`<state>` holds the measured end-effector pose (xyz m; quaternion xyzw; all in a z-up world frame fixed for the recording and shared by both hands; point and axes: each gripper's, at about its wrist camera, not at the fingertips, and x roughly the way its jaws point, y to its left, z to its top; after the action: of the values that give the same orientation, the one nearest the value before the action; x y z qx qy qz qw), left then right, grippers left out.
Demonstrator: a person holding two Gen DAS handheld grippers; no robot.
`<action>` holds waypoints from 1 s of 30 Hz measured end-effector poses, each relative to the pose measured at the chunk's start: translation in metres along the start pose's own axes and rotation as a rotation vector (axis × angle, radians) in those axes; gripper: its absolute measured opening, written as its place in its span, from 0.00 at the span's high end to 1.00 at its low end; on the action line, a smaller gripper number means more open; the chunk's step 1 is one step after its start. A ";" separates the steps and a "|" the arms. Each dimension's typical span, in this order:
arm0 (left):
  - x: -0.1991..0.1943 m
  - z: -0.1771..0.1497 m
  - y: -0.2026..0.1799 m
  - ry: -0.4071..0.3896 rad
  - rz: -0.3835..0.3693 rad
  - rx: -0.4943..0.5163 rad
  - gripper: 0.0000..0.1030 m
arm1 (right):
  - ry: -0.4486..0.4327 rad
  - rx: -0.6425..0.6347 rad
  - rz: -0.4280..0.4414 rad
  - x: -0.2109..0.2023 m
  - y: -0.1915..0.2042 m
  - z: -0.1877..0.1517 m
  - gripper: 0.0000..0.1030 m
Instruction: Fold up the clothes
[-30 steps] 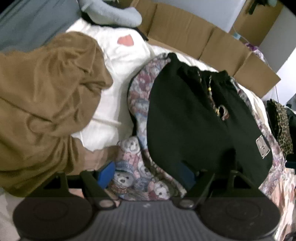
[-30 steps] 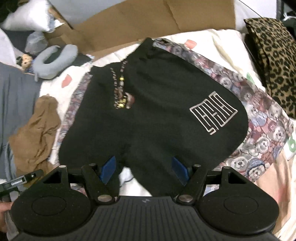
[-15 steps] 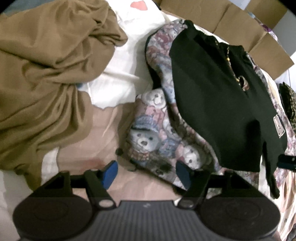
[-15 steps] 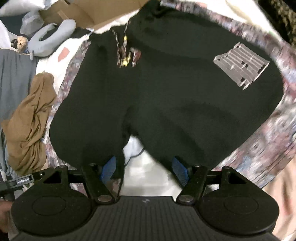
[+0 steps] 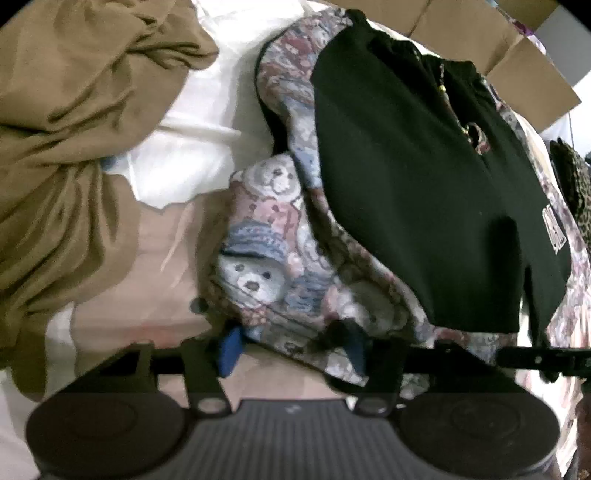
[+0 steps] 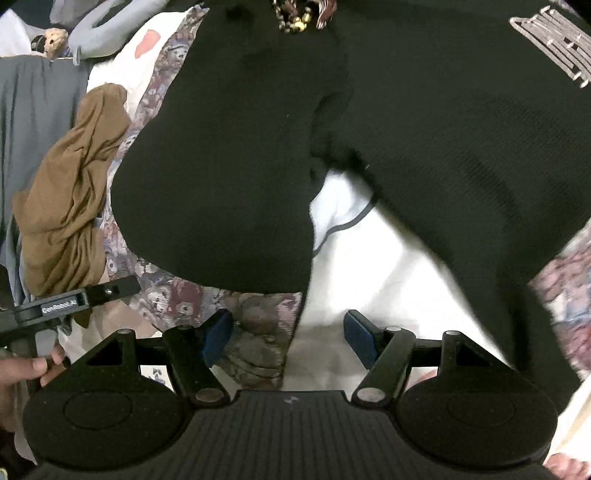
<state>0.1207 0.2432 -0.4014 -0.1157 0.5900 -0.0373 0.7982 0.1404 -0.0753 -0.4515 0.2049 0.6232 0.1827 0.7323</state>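
Black shorts spread flat over a teddy-bear print cloth on the bed, drawstring with beads at the top of the right wrist view and a pale printed logo toward its top right corner. Brown garment heaped well to the left, beside white bedding; cardboard along the far edge behind the shorts. Left gripper angled steeply down at the near hem of the bear-print cloth, jaws closing with the cloth's edge between the blue pads, though whether pads already press the fabric cannot be told. Right gripper over the crotch of the shorts, jaws standing apart and gripping nothing, bear-print cloth by the left blue pad and a white garment with a grey seam showing between the two legs. Grey neck pillow and grey fabric at far left. Fingers of a hand on the handle of the other tool at the lower left of the right wrist view.
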 end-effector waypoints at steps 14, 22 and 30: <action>-0.026 0.001 -0.025 0.012 -0.059 0.005 0.97 | 0.010 0.019 0.034 -0.015 0.001 -0.003 1.00; -0.039 -0.009 -0.024 -0.015 -0.078 -0.035 0.97 | -0.020 0.074 -0.006 -0.029 -0.020 -0.007 1.00; -0.051 -0.016 -0.014 -0.045 -0.083 -0.035 0.97 | -0.078 0.160 0.047 -0.038 -0.035 -0.010 1.00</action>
<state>0.0911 0.2369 -0.3555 -0.1546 0.5673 -0.0574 0.8068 0.1254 -0.1245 -0.4397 0.2841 0.6019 0.1413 0.7329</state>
